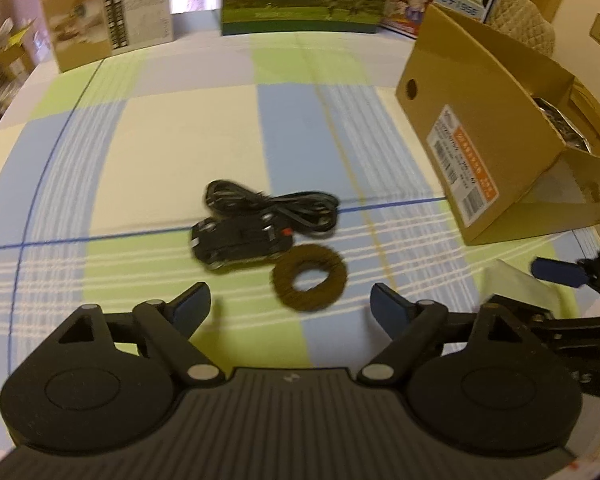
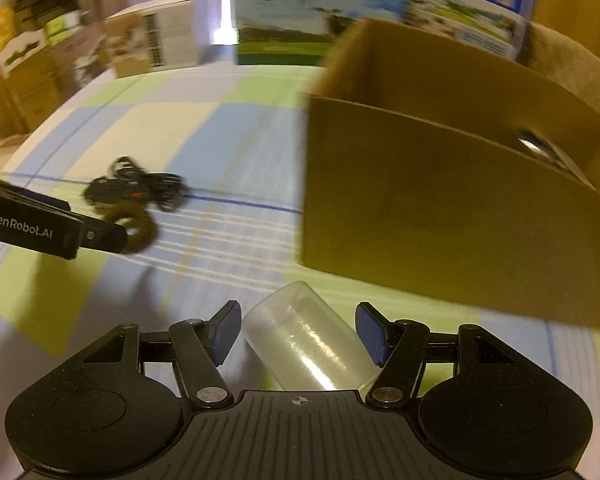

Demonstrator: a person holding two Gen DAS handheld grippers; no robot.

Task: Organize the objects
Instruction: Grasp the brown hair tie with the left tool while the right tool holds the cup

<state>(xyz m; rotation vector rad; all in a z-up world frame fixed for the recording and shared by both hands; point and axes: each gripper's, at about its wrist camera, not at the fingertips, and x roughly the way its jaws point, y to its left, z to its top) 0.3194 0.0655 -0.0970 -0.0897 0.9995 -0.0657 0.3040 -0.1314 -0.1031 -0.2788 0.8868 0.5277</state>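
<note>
The left gripper point(image 1: 290, 306) is hovering with its jaws spread wide and nothing between them, just short of a brown fuzzy ring point(image 1: 310, 277) that is lying on the checked tablecloth point(image 1: 172, 152) against a black mouse point(image 1: 240, 242) with its bundled cable point(image 1: 276, 204). The right gripper point(image 2: 296, 332) is standing spread around a clear plastic roll point(image 2: 308, 344), pads not touching it, near an open cardboard box point(image 2: 440, 216)

Black mouse point(image 1: 240, 243) with coiled cable, brown ring point(image 1: 310, 277) beside, translucent cylinder point(image 2: 308, 344), open cardboard box point(image 1: 480, 148)
</note>
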